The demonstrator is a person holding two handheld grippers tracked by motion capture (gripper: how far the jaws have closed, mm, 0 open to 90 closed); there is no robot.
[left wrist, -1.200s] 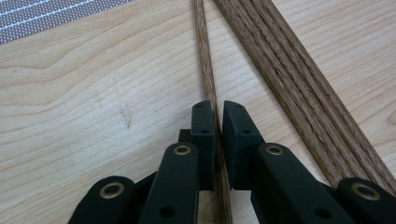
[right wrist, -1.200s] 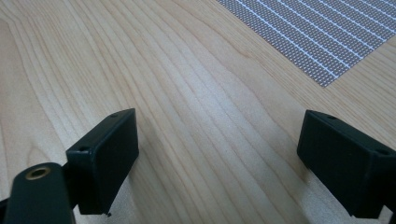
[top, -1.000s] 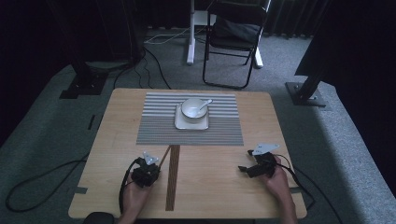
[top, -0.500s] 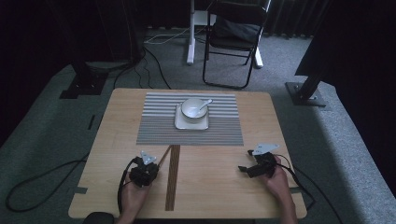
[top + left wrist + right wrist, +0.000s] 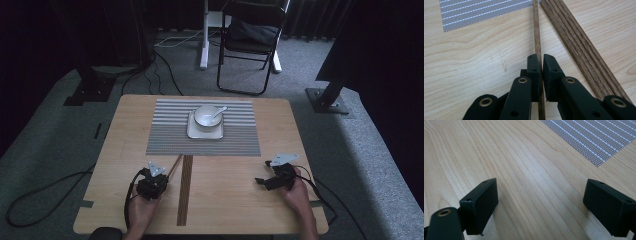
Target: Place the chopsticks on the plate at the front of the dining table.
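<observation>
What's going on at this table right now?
A person works two handheld claws at a wooden table. The left claw is shut on a single thin wooden stick, beside a bundle of similar sticks. The right claw rests open over bare wood. A bowl with a spoon sits on the striped mat.

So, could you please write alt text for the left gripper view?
The left gripper, its black fingers rising from the bottom, is shut on a thin wooden stick lying on a pale wooden table. A dark wooden strip runs beside it on the right; a grey striped placemat shows at top left.
</observation>
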